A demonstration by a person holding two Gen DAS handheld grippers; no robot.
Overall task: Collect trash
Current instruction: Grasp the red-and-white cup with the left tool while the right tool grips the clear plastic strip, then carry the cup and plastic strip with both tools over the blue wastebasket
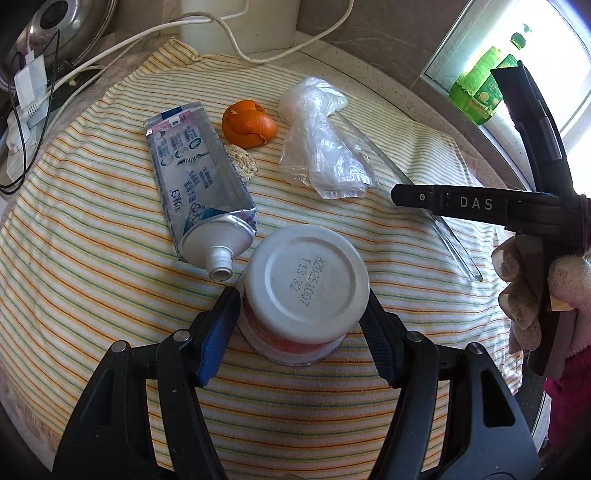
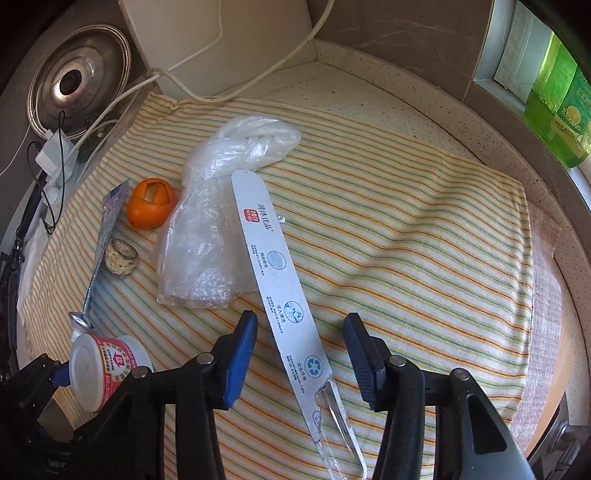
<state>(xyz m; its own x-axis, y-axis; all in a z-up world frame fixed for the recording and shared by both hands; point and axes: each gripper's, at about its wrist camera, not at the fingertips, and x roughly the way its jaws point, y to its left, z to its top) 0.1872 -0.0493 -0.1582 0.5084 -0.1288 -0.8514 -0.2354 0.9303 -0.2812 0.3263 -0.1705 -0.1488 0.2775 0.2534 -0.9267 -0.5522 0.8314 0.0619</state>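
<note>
Trash lies on a striped cloth [image 1: 92, 229]. An upturned white yogurt cup [image 1: 306, 284] stands between the fingers of my left gripper [image 1: 301, 295], whose pads touch its sides. Beyond it lie a flattened toothpaste tube [image 1: 199, 184], an orange peel [image 1: 249, 123], a brownish lump [image 1: 242, 166] and a crumpled clear plastic bag [image 1: 321, 147]. My right gripper [image 2: 299, 354] is open, its fingers straddling a long white-and-clear toothbrush package [image 2: 280, 288] on the cloth [image 2: 406, 240]. The cup [image 2: 99, 369], peel [image 2: 151, 203] and bag [image 2: 207, 229] show at its left.
White cables [image 1: 229, 33], a charger [image 1: 29, 85] and a steel pot lid [image 2: 77, 81] sit at the back left. A white appliance [image 2: 221, 40] stands behind the cloth. Green bottles [image 2: 557, 107] stand on the sill at right. The counter edge [image 2: 565, 295] runs along the right.
</note>
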